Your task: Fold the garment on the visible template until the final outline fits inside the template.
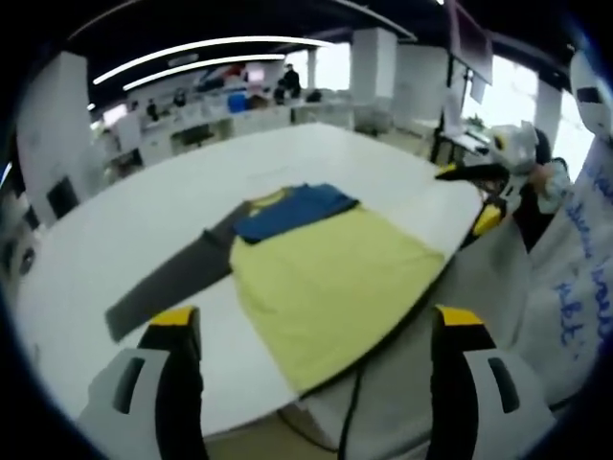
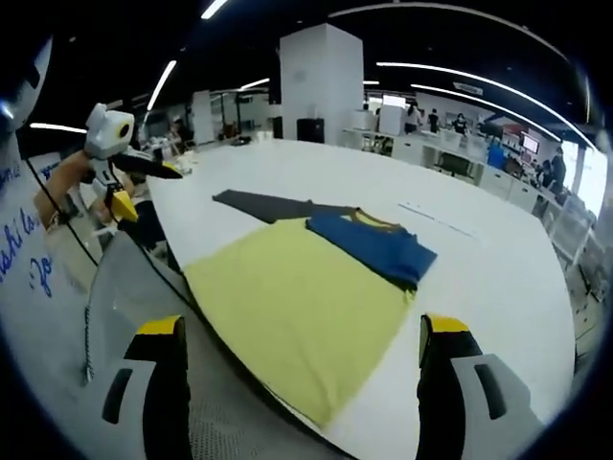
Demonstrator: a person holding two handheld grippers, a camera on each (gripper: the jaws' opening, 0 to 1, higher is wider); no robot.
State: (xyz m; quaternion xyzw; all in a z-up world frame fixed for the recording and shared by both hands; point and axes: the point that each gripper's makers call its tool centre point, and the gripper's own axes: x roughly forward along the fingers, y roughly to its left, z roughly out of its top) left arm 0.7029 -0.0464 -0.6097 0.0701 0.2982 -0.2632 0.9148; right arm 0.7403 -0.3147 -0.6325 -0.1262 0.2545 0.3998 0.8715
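A garment lies flat on the white table (image 1: 144,220), near its edge. Its yellow body (image 1: 326,278) reaches the table's rim, a blue part (image 1: 287,209) is folded across the top, and a dark grey sleeve (image 1: 172,283) stretches out to one side. In the right gripper view the same yellow body (image 2: 297,302), blue part (image 2: 374,244) and grey sleeve (image 2: 259,204) show. My left gripper (image 1: 316,321) is open and held back from the garment, touching nothing. My right gripper (image 2: 302,326) is open too, off the table's edge. Each gripper shows in the other's view, the right one (image 1: 493,182) and the left one (image 2: 120,163), both in the air.
A white board with blue handwriting (image 1: 584,287) stands close beside the table edge. A black cable (image 1: 350,412) hangs below the rim. Desks, a white pillar (image 2: 321,81) and several people are far behind the table.
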